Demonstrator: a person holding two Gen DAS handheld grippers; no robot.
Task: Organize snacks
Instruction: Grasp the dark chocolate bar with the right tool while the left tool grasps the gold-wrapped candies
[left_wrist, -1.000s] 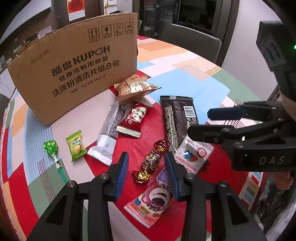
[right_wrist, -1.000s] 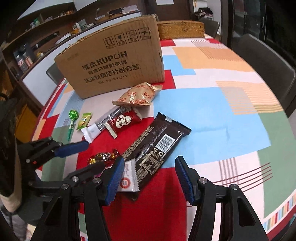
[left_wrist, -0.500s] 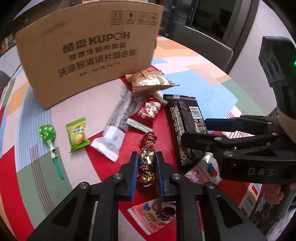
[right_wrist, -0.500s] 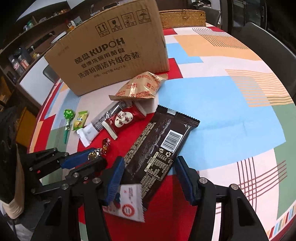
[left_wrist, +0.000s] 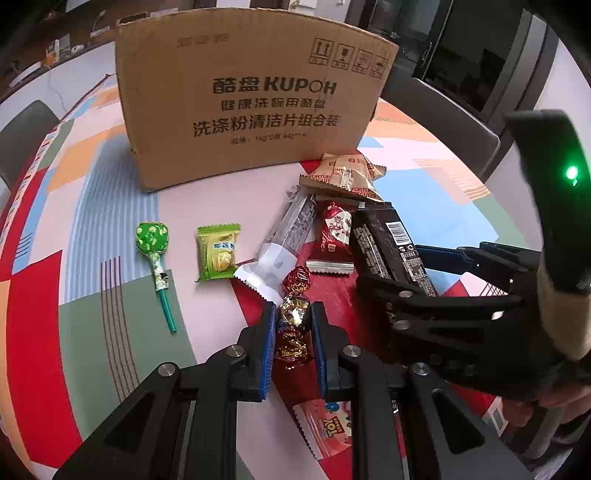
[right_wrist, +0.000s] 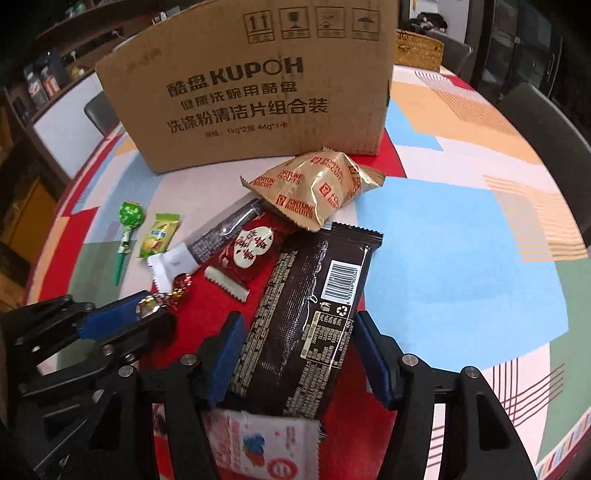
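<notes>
Two grippers sit low in our views. In the left wrist view, the left gripper (left_wrist: 293, 332) at lower centre has its blue pads pressed narrow against a string of foil-wrapped candies (left_wrist: 293, 325), gold and red, whose upper end pokes out past the fingertips. Below it, at the bottom edge, lies a pink Toy Story packet (left_wrist: 325, 424) on the patchwork tablecloth (left_wrist: 74, 332).

In the right wrist view, the right gripper (right_wrist: 299, 354) stands wide at the bottom of the frame, its pads on either side of a dark brown chocolate bar wrapper (right_wrist: 314, 314); we cannot tell whether either pad touches it. A white and pink packet (right_wrist: 266, 446) lies under the bar's near end.

Toward mid-frame we see a red heart-print packet (right_wrist: 251, 254) beside a long clear-and-white wrapped bar (right_wrist: 207, 243). Left of these lie a green lemon candy (left_wrist: 218, 253) and a green lollipop (left_wrist: 152, 240), apart from each other. Above the red packet rests a gold fortune biscuit pouch (right_wrist: 314, 188).

Farthest, across the upper middle of both views, stands a KUPOH cardboard box (left_wrist: 251, 96), just behind the pouch.
</notes>
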